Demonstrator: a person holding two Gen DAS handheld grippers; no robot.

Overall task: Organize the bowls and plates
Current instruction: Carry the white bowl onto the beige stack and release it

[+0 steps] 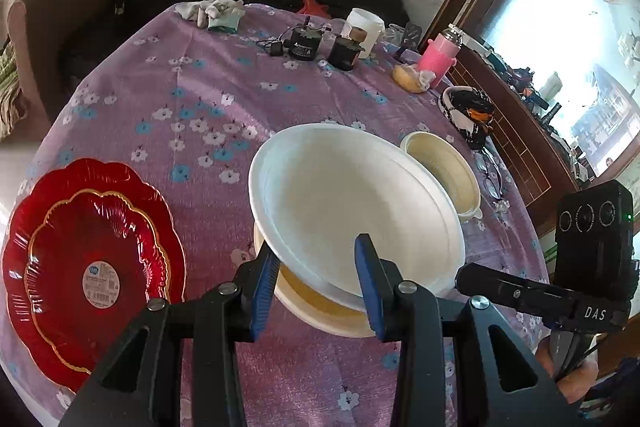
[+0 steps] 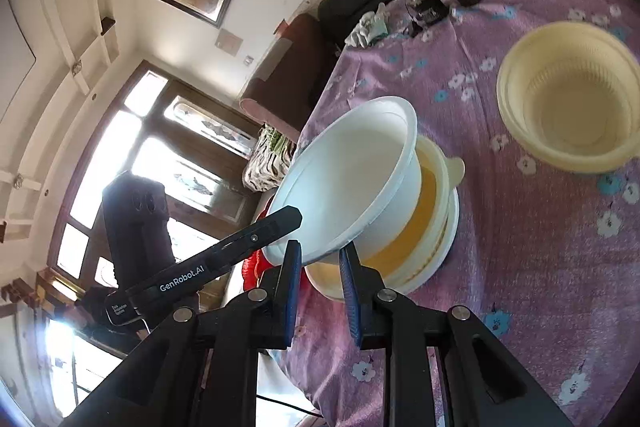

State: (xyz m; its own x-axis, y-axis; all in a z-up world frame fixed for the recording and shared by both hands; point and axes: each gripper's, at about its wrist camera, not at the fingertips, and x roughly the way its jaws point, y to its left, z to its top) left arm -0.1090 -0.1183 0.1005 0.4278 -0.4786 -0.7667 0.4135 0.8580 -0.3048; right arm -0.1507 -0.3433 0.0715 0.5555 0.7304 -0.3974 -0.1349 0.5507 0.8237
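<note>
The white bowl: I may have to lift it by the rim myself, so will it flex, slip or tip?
The white bowl looks thin-walled and disposable, so it is probably light and may flex at the rim. It sits tilted in the cream bowl below, so it could tip. Its smooth surface may slip in the right claw.

"DAS" marks right tongs (image 1: 460, 277); "GenRobot.AI" marks left tongs (image 2: 298, 217).

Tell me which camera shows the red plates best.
The left wrist view. There the red plates lie in full sight on the purple cloth, a smaller one stacked on a larger one, a round label at the centre. The right wrist view shows only a small red sliver behind the hand-held gripper.
</note>
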